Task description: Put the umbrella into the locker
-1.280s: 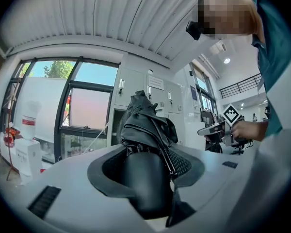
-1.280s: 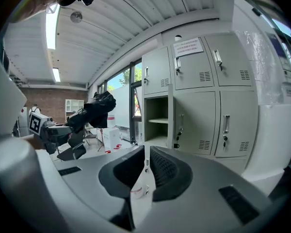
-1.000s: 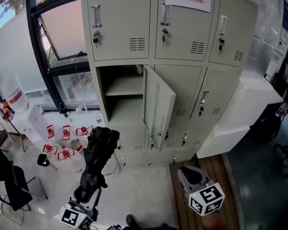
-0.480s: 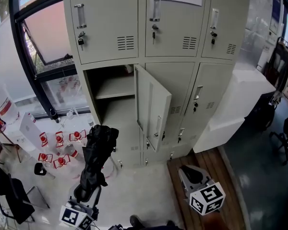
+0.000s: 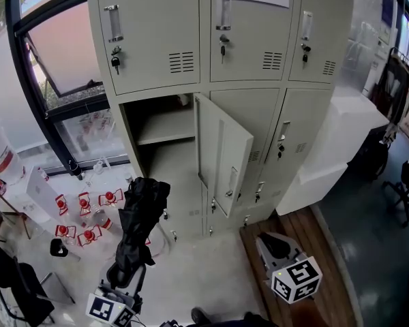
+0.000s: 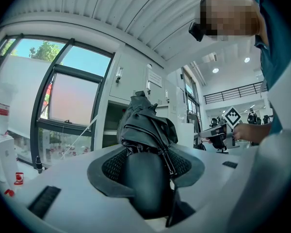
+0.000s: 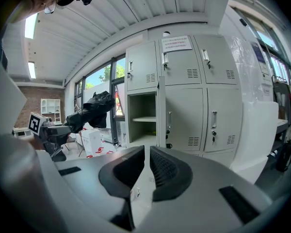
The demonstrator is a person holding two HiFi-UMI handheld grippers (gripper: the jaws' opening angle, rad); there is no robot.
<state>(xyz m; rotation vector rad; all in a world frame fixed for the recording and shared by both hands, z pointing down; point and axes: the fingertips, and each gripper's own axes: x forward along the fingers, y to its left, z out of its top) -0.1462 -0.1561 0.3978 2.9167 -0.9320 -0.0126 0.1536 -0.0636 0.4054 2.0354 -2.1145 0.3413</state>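
A black folded umbrella (image 5: 138, 227) stands upright in my left gripper (image 5: 125, 278), which is shut on its thick lower end. In the left gripper view the umbrella (image 6: 144, 127) fills the space between the jaws and hides part of the locker behind it. The grey locker bank has one middle compartment (image 5: 165, 138) open, with a shelf inside, and its door (image 5: 225, 157) swung out to the right. The umbrella is to the left of that opening and in front of it, well short of it. My right gripper (image 5: 275, 248) hangs low at the right, shut and empty, pointing at the open compartment (image 7: 143, 116).
Several red-and-white items (image 5: 87, 216) lie on the floor by the window (image 5: 68, 67). A black chair (image 5: 10, 278) is at the far left. A white box-like unit (image 5: 344, 138) stands against the lockers' right side, with a wooden floor strip (image 5: 313, 240) in front.
The lockers now look closer and sit further left in the head view. The umbrella stays upright in my left gripper, carried a little toward the open compartment. The right gripper has barely shifted.
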